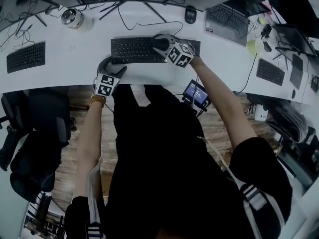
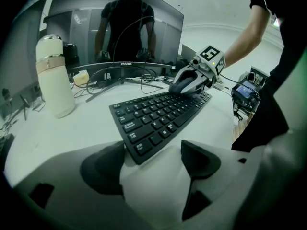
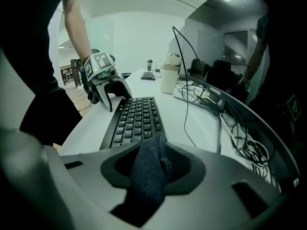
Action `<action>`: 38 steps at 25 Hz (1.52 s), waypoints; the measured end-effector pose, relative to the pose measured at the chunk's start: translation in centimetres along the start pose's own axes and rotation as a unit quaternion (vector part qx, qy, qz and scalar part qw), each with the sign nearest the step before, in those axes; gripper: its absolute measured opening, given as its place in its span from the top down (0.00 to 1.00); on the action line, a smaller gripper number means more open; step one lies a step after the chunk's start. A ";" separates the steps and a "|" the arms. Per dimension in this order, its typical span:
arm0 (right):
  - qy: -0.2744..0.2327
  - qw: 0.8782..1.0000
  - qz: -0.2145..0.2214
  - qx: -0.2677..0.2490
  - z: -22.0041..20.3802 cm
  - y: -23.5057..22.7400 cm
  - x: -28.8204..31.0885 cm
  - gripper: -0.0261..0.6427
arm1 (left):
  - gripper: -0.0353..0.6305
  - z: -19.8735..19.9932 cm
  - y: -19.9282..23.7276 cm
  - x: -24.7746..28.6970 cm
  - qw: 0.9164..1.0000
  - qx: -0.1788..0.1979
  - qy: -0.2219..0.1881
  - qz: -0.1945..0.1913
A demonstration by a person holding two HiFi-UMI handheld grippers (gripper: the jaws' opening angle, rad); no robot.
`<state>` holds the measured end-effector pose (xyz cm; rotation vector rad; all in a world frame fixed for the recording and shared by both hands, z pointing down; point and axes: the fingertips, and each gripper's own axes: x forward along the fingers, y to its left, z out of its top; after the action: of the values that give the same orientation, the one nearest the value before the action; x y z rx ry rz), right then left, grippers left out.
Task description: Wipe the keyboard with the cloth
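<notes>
The black keyboard (image 1: pixel 137 50) lies on the white desk (image 1: pixel 75 66) in front of me. My right gripper (image 1: pixel 160 45) is over the keyboard's right part, shut on a dark grey cloth (image 3: pixel 146 176) that bunches between its jaws and hangs toward the keys (image 3: pixel 134 119). My left gripper (image 1: pixel 112 66) sits at the keyboard's left front corner. In the left gripper view its jaws stand wide, and that corner (image 2: pixel 136 152) lies between them, close against the left pad and apart from the right one. The right gripper (image 2: pixel 187 86) shows there on the far keys.
A white bottle (image 2: pixel 53 75) stands left of the keyboard, in front of a curved monitor (image 2: pixel 115 28). Cables (image 3: pixel 240 138) run along the desk behind the keyboard. A second keyboard (image 1: pixel 26 57), a mouse (image 1: pixel 190 15) and a laptop (image 1: pixel 227 19) share the desk. A chair (image 1: pixel 35 128) stands at my left.
</notes>
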<state>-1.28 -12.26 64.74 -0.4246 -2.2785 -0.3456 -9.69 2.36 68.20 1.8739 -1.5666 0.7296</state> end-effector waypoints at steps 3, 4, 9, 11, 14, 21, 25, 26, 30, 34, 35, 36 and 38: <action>-0.004 1.000 0.011 -0.012 1.2 0.3 1.0 0.78 | 0.41 0.0 0.0 0.0 1.000 0.000 0.000 0.001; -0.005 1.000 0.014 -0.016 1.5 0.4 1.3 0.78 | 0.41 0.0 0.0 0.0 1.000 0.001 0.000 0.001; -0.009 0.999 0.029 -0.024 3.2 0.8 2.7 0.78 | 0.41 0.0 0.0 0.0 1.000 -0.001 -0.001 0.001; -0.011 0.999 0.033 -0.028 3.9 0.9 3.3 0.78 | 0.41 0.1 0.0 0.0 1.000 -0.001 0.000 0.002; -0.013 0.999 0.040 -0.032 4.8 1.1 4.1 0.78 | 0.41 0.1 0.0 0.0 1.000 -0.001 0.000 0.002; -0.016 0.997 0.055 -0.042 7.1 1.6 6.0 0.78 | 0.40 0.2 -0.1 0.1 1.000 -0.001 -0.001 0.003; -0.018 0.997 0.061 -0.045 8.1 1.9 6.9 0.78 | 0.40 0.1 -0.2 0.1 1.000 0.000 -0.002 0.003; -0.019 0.997 0.063 -0.045 8.3 2.0 7.1 0.78 | 0.40 0.1 -0.2 0.1 1.000 0.000 -0.001 0.003; -0.023 0.996 0.068 -0.049 9.6 2.2 8.1 0.78 | 0.40 0.0 -0.1 0.2 1.000 0.003 -0.001 0.004; -0.026 0.996 0.072 -0.053 10.7 2.5 9.1 0.78 | 0.40 -0.1 -0.1 0.1 1.000 0.001 0.004 0.003; -0.026 0.996 0.073 -0.053 11.0 2.5 9.4 0.78 | 0.40 -0.1 0.0 0.1 1.000 0.001 0.002 0.004; -0.027 0.996 0.074 -0.053 11.3 2.6 9.7 0.78 | 0.40 0.0 0.0 0.1 1.000 0.002 0.000 0.004; -0.027 0.995 0.075 -0.054 11.8 2.7 10.1 0.78 | 0.40 0.1 0.0 0.2 1.000 0.003 -0.002 0.004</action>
<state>-14.32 -3.47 64.75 -0.6636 -2.2708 -0.3871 -9.66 2.21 68.29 1.8749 -1.5760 0.7354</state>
